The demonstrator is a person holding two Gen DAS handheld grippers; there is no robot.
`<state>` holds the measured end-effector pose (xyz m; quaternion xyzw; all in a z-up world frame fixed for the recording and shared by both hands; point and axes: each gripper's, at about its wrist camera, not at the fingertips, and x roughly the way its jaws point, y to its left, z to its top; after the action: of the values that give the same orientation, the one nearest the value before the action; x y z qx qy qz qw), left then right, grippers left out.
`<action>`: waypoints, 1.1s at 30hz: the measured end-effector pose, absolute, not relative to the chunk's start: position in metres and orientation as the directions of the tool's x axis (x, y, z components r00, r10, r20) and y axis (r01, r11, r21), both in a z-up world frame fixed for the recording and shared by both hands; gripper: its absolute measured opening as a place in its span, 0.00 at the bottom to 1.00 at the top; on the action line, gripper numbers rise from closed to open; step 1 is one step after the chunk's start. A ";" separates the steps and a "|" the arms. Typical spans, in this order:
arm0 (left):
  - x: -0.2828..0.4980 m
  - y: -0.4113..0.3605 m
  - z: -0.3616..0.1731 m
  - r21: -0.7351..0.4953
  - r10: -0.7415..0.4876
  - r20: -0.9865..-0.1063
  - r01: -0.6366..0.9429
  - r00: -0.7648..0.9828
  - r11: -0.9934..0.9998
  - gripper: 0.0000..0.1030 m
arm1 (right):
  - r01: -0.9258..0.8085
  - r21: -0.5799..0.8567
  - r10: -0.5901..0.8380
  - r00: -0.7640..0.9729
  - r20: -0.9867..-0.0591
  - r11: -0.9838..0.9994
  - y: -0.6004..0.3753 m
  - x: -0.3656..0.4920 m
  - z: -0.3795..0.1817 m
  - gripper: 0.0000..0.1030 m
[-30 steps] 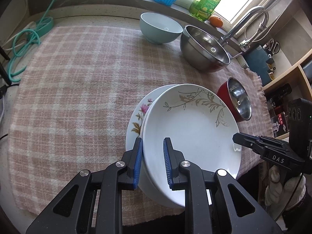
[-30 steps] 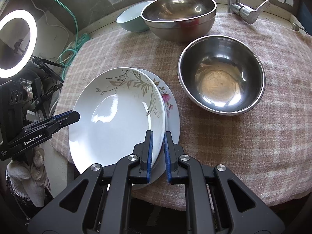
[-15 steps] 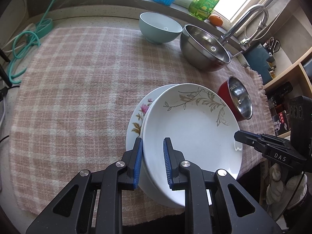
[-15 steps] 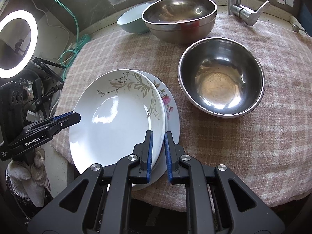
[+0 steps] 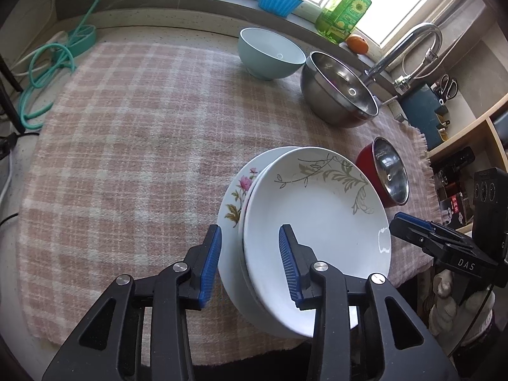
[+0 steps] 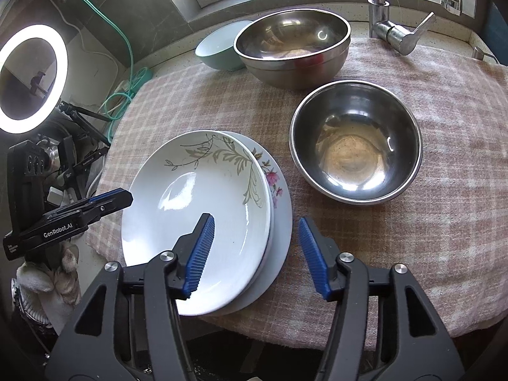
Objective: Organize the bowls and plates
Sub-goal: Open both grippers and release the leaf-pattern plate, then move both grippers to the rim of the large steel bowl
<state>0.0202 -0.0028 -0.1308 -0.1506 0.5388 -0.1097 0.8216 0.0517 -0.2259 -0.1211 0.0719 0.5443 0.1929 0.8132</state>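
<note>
Plates stacked; bowls still being left apart.
Leaf plate is being released onto flower plate as left gripper and right gripper fingers are opening, nothing gripped.

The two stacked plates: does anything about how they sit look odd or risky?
Yes. The leaf-pattern plate sits off-centre on the flower plate, and both overhang the near edge of the checked cloth. Both claws are opening around their rims, no longer pressing. No chips or spills show.
</note>
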 end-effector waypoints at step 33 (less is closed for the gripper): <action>0.100 -0.038 -0.078 -0.446 -0.384 -0.769 0.002 0.511 0.895 0.46 | -0.192 0.400 0.440 0.513 -0.737 0.896 -0.321 0.145 -0.043 0.68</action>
<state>0.1000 -0.0377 -0.0784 -0.1987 0.4811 -0.1138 0.8462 0.1453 -0.3209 -0.0431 0.1349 0.4581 0.1839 0.8592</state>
